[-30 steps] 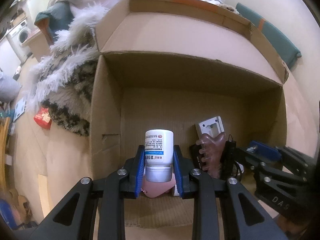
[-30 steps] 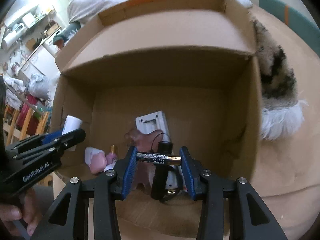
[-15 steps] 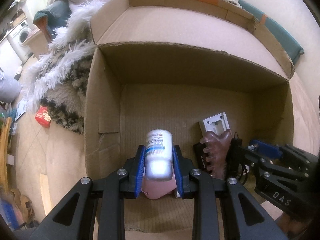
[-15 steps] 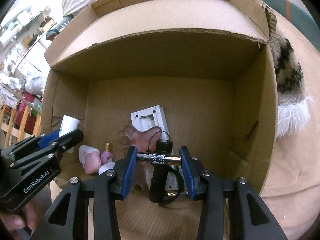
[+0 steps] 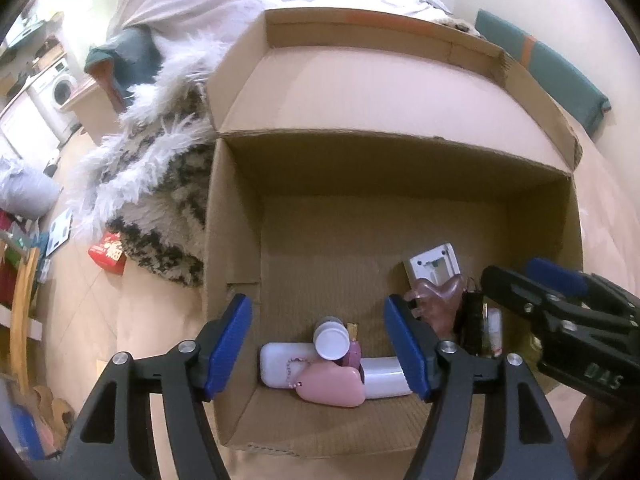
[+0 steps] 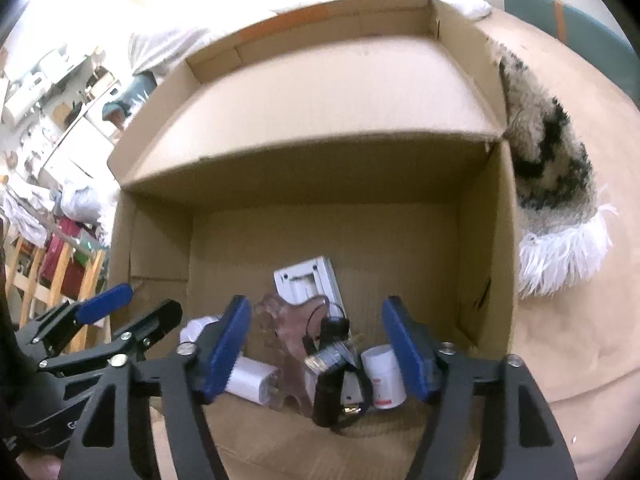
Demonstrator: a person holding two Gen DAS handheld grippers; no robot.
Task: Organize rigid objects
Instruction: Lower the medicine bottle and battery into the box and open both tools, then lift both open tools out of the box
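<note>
My left gripper (image 5: 318, 346) hangs over the cardboard box (image 5: 234, 220), its jaws opening. The white bottle (image 5: 330, 342) has left the pads and is seen end-on below them, on a pink heart-shaped case (image 5: 332, 386) and a white case (image 5: 280, 364). My right gripper (image 6: 314, 344) is also over the box (image 6: 484, 240) with its jaws opening. The battery (image 6: 326, 356) is a blur loose between them, above a black stick-shaped device (image 6: 328, 392). In the left wrist view the right gripper (image 5: 560, 312) stands at the right.
On the box floor lie a brown comb (image 6: 292, 344), a white wall plate (image 6: 308, 284), a white charger (image 6: 250, 380) and a small white bottle with red print (image 6: 384, 376). A shaggy black-and-white rug (image 5: 160, 184) flanks the box. A red packet (image 5: 108, 254) lies on the floor.
Both grippers have gone from shut to wide. The white bottle tipped and dropped out of the left pads into the box. The battery has left the right pads.
</note>
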